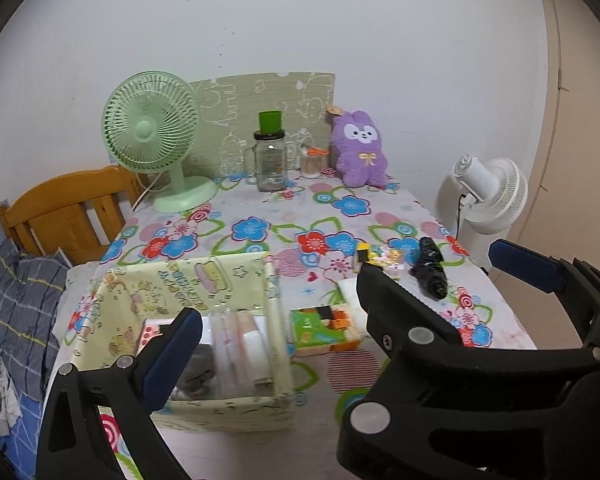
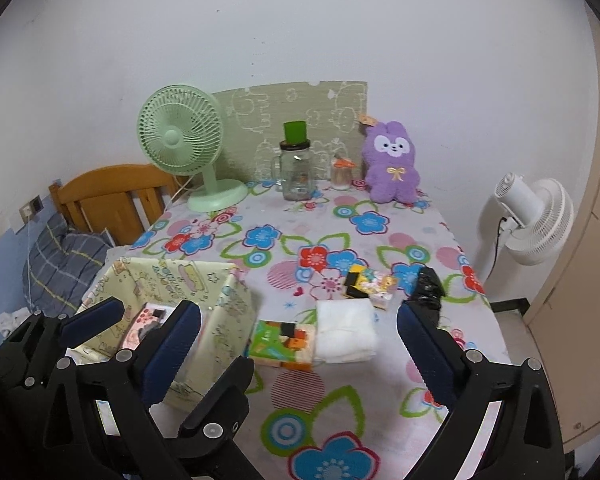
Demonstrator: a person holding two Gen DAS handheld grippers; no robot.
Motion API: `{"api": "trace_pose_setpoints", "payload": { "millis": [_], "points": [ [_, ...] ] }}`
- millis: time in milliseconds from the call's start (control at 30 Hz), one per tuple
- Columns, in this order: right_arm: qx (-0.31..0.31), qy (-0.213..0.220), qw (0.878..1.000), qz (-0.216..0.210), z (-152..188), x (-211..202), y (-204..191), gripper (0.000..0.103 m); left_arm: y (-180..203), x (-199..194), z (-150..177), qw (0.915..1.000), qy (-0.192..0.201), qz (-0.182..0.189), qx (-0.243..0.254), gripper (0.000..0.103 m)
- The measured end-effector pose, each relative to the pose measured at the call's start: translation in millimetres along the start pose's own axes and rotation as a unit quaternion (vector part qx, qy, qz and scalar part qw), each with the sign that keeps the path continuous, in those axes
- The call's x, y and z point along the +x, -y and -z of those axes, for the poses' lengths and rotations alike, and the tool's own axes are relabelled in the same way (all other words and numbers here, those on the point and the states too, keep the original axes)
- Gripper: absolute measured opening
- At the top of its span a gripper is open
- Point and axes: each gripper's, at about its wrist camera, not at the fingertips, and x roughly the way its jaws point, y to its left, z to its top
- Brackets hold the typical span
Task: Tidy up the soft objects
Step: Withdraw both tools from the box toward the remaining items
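— Where's the white folded cloth (image 2: pixel 346 330)?
— Flat near the worktop's (image 2: pixel 384 248) front edge, touching a green-orange tissue pack (image 2: pixel 284 342); fabric bin (image 2: pixel 204 312) at the left edge.
— Grippers?
— Left gripper (image 1: pixel 342 296) and right gripper (image 2: pixel 300 328) both spread wide, empty. Fuzzy purple plush (image 2: pixel 392 164) sits upright at the far edge; bare flowered middle.

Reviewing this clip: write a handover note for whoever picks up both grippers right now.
Left gripper: jaws wide open, empty, over the pale yellow cartoon-print fabric box.
Right gripper: jaws wide open, empty.
Done: several packets already lie in the box.
Left: green-and-orange tissue pack, folded white cloth, small patterned packets and black crumpled bag lie on the flowered tablecloth. Purple plush rabbit sits at the far edge.
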Motion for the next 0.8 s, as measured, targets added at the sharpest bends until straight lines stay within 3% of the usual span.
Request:
{"api": "trace_pose_setpoints", "payload": {
  "millis": [800],
  "points": [
    [0.026,0.0,0.999,0.038,9.6,6.2,69.5,0.1,60.9,29.8,-3.3,0.9995,-0.014,0.027,0.006,0.103]
  ]
}}
